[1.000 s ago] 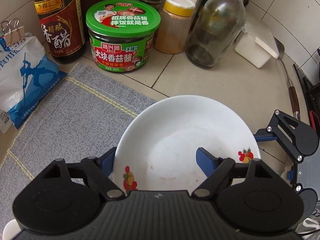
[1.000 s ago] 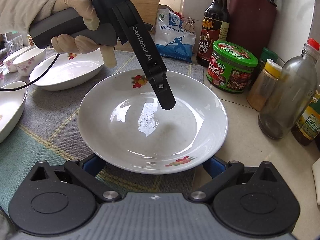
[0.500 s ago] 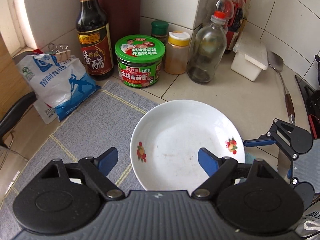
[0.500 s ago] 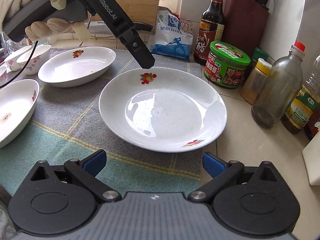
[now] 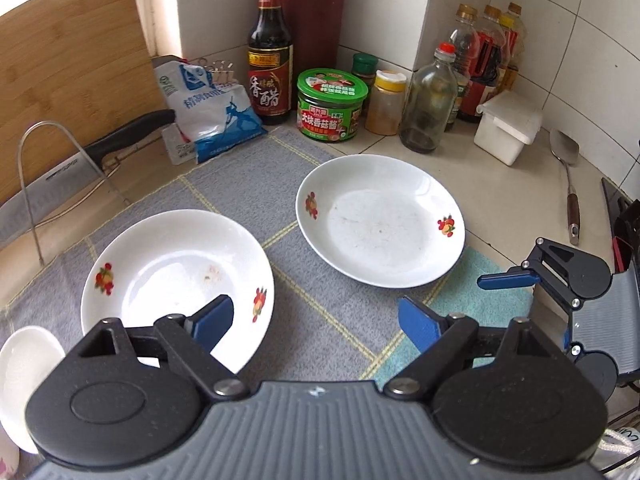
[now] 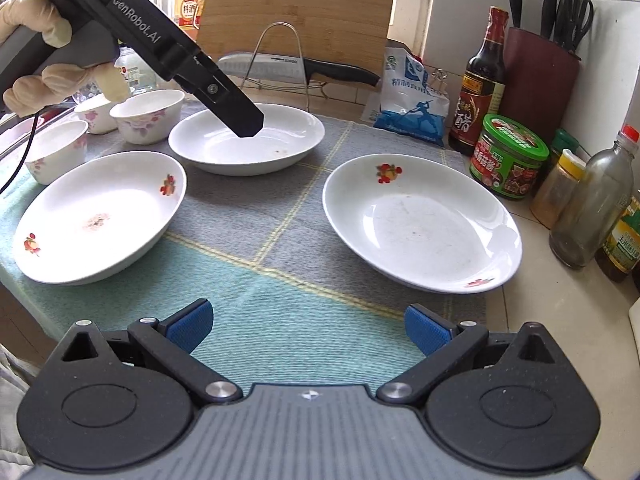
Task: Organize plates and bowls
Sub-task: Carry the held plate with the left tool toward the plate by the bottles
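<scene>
Ahead-right of the left gripper (image 5: 316,320), whose empty jaws are opening, lies a round white plate (image 5: 380,220), rim flat on the mat (image 5: 240,200), fruit motifs at opposite edges. Right gripper (image 6: 308,326) gapes empty.

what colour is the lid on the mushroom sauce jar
Green, with a printed picture label; the jar lid shows best in the left wrist view.

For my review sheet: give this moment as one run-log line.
left gripper: fingers opening, empty | right gripper: open, empty | right plate: on mat, untouched | stacking: not begun
</scene>
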Demonstrator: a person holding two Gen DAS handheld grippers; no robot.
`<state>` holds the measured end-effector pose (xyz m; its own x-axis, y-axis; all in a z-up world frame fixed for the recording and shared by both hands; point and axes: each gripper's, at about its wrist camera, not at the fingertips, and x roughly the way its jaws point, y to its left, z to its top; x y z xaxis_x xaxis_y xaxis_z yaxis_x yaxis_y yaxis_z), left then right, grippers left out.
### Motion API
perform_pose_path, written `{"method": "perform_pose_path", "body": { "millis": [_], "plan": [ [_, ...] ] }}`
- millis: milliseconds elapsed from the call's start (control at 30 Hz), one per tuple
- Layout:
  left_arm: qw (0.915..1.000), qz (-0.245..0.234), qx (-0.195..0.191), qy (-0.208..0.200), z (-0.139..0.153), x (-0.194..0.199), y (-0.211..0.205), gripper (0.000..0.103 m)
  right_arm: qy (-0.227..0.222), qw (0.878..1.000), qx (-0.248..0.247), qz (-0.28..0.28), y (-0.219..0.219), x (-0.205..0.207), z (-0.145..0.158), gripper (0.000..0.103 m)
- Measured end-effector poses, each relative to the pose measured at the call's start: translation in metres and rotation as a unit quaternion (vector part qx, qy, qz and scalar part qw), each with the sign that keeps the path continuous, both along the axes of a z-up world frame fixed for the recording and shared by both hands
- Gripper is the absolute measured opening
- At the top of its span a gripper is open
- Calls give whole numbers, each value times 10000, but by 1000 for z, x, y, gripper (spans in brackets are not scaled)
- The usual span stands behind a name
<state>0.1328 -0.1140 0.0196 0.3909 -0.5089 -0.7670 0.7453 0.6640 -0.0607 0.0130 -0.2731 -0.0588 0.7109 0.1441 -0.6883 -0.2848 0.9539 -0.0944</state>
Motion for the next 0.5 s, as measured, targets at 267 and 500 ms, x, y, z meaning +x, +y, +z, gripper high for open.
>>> {"method": "perform_pose_path", "body": {
  "millis": [267, 500],
  "plan": [
    [9960, 703, -16, -549, -11, -54, 40, 90, -92, 9998, 70, 176, 33, -16, -5, 103],
    [9900, 1366, -227, -255, -26, -71, 73, 90, -21, 9994, 121, 328, 57, -26, -11, 103]
  ]
}}
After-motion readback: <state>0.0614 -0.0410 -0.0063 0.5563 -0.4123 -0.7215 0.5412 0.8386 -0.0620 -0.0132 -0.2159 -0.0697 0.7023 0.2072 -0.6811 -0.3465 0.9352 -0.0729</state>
